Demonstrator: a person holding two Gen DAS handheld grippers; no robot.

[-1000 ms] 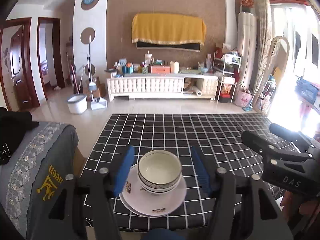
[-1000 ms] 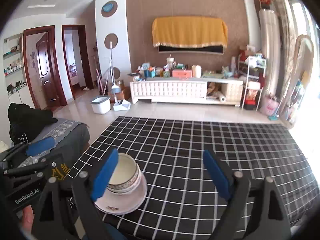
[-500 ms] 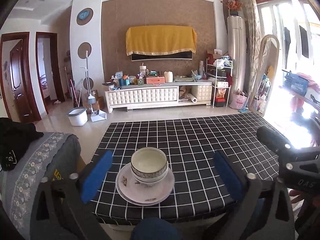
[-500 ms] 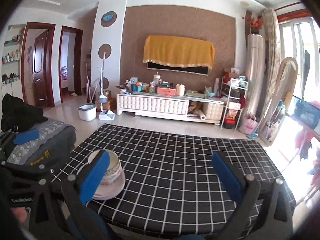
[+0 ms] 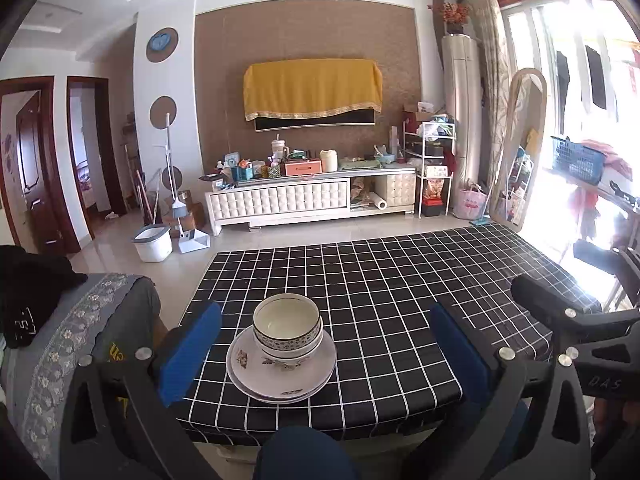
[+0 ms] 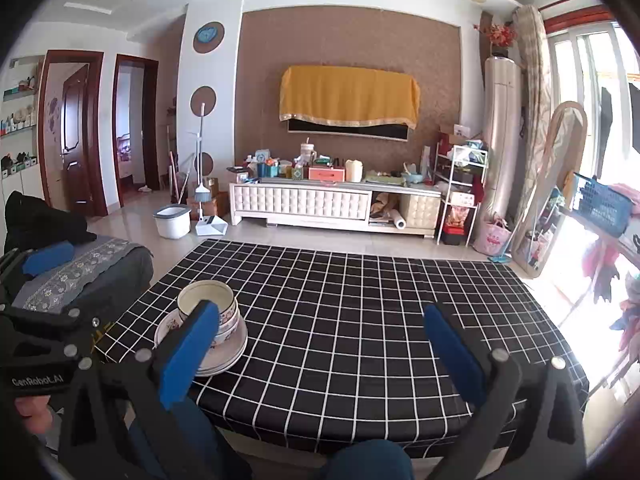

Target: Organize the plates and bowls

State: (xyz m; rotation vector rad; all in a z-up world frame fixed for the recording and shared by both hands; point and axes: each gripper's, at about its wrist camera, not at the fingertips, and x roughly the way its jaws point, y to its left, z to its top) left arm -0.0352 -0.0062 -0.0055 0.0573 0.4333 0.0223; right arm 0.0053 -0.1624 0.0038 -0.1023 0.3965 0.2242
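Both the left gripper [image 5: 320, 354] and right gripper [image 6: 324, 354] stand wide apart, empty. The bowls [image 5: 287, 330] sit on plates [image 5: 280, 372] near the table [image 5: 400, 300] edge. A careless knock could tip them off.

Both grippers' fingers [image 5: 190, 354] apart (empty)

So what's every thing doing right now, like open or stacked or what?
Left gripper: open, just widened, nothing held.
Right gripper: open, just widened, nothing held.
White patterned ceramic bowls: nested, upright, empty, on the plates.
White flowered plates: stacked flat on the black checked tablecloth.
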